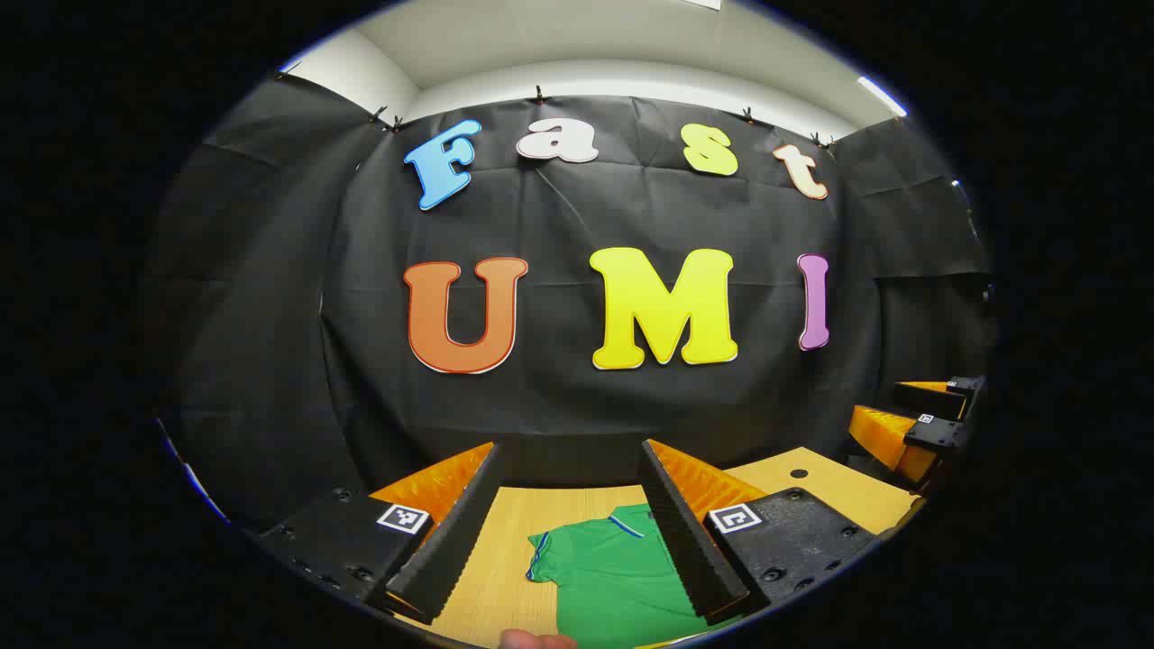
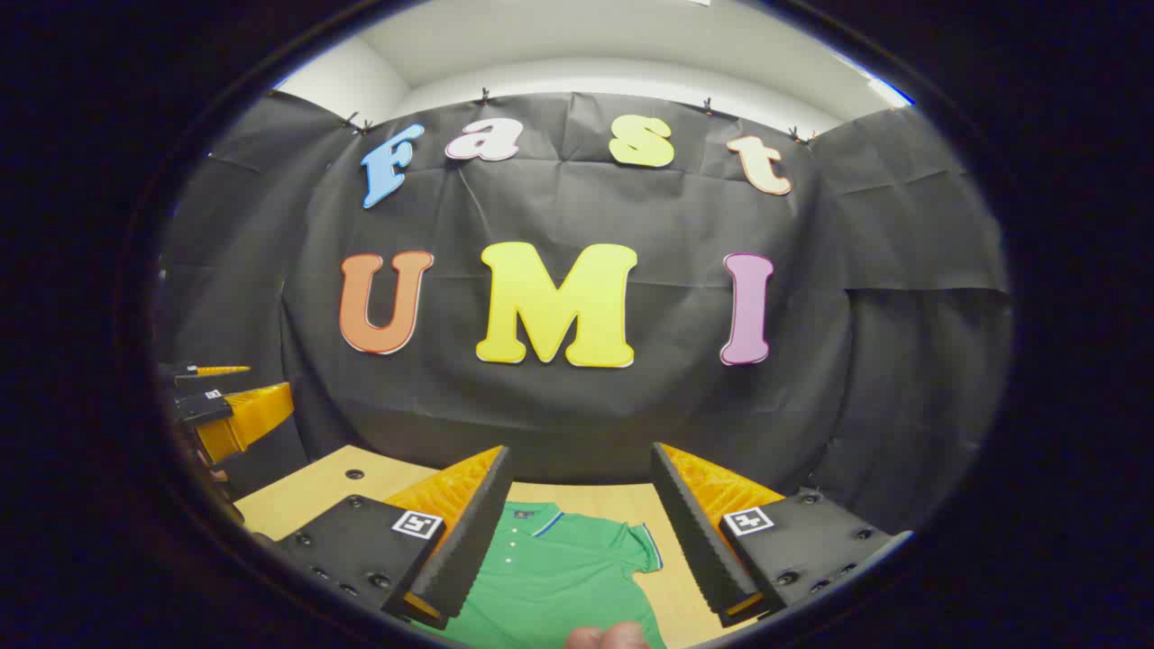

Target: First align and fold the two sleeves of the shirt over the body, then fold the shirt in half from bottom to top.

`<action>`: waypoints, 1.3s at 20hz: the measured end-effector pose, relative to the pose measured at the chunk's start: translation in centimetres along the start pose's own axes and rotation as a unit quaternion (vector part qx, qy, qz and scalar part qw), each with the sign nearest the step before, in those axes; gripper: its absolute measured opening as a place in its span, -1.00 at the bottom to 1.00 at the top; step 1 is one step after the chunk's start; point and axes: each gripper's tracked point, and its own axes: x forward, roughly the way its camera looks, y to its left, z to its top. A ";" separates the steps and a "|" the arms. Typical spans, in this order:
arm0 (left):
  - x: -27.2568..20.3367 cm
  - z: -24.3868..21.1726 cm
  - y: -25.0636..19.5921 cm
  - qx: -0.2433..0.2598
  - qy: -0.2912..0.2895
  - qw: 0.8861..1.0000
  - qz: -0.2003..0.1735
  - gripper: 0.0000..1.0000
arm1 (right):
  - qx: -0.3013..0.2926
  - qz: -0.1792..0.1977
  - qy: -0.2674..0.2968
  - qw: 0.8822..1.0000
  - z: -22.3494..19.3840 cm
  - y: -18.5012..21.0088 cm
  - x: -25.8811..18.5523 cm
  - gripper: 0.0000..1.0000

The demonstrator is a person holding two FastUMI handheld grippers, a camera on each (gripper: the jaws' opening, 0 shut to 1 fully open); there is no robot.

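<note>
item: green polo shirt (image 1: 613, 572), lying flat on the wooden surface (image 1: 825, 487), collar toward the booth wall; short sleeves spread out to either side, one sleeve (image 1: 541, 554) in the left gripper view, the other sleeve (image 2: 642, 547) in the right gripper view; neither folded over the body.

left gripper (image 1: 568, 527): held above the shirt, jaws apart, nothing between them; touching no cloth.

right gripper (image 2: 581, 527): likewise raised over the shirt, jaws apart and empty; seen from the left gripper view off to the side (image 1: 929, 415), well apart from its partner.

step in hand, by judgement: the start of the first fold; sleeves not yet taken.

next move calls for: lowering each gripper to its own sleeve edge; closing on a single layer of cloth; drawing both sleeves inward evenly over the body; bottom-to-top fold afterwards.
</note>
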 end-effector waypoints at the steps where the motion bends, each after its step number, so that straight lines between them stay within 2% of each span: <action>1: 0.0 0.1 -0.1 -0.001 -0.001 1.000 -0.001 0.93 | -0.001 0.000 0.001 1.000 -0.1 -0.1 -0.1 0.84; 4: 0.1 -0.4 -0.5 -0.006 0.008 1.000 -0.005 1.00 | -0.001 0.001 0.007 1.000 -0.3 -0.2 -0.4 0.93; 5: 0.0 -0.5 -0.3 -0.008 0.009 1.000 -0.004 1.00 | 0.000 0.001 0.009 1.000 -0.4 -0.4 -0.4 0.84; 6: 0.2 -0.5 -0.3 -0.010 0.010 1.000 -0.003 0.93 | 0.001 0.000 0.009 1.000 -0.4 -0.5 -0.4 0.84; 10: 0.3 -1.3 -0.2 -0.018 0.022 1.000 0.000 0.94 | -0.005 -0.001 0.014 1.000 -0.6 -1.0 0.0 0.84; 11: 0.3 -1.6 -0.1 -0.019 0.025 1.000 0.001 1.00 | -0.007 0.000 0.017 1.000 -0.7 -1.2 0.2 0.93; 12: 0.5 -1.6 -0.1 -0.019 0.028 0.999 0.002 0.93 | -0.007 0.002 0.022 1.000 -0.8 -1.5 0.5 0.84; 13: 0.6 -1.7 0.0 -0.019 0.029 0.999 0.003 0.94 | -0.004 0.006 0.027 1.000 -1.0 -1.7 0.9 0.93; 14: 0.6 -1.8 0.0 -0.018 0.031 0.999 0.004 0.94 | -0.001 0.013 0.035 0.999 -1.4 -1.9 1.5 0.86; 17: 0.8 -2.3 0.2 -0.014 0.037 0.999 0.008 0.93 | 0.000 0.030 0.083 0.996 -3.9 -3.5 4.2 0.86; 21: 0.8 -2.9 0.6 -0.012 0.052 0.998 0.022 0.94 | 0.003 0.049 0.178 0.983 -9.7 -6.1 9.1 0.86; 23: 0.7 -3.3 0.6 -0.011 0.062 0.998 0.028 0.93 | 0.000 0.065 0.224 0.972 -13.1 -7.2 12.2 0.94; 24: 0.7 -3.6 0.5 -0.011 0.069 0.997 0.031 0.93 | -0.001 0.069 0.248 0.966 -15.2 -8.0 13.9 0.86; 26: 0.6 -4.3 0.3 -0.013 0.083 0.996 0.041 0.94 | -0.001 0.062 0.295 0.953 -19.7 -9.9 17.6 0.86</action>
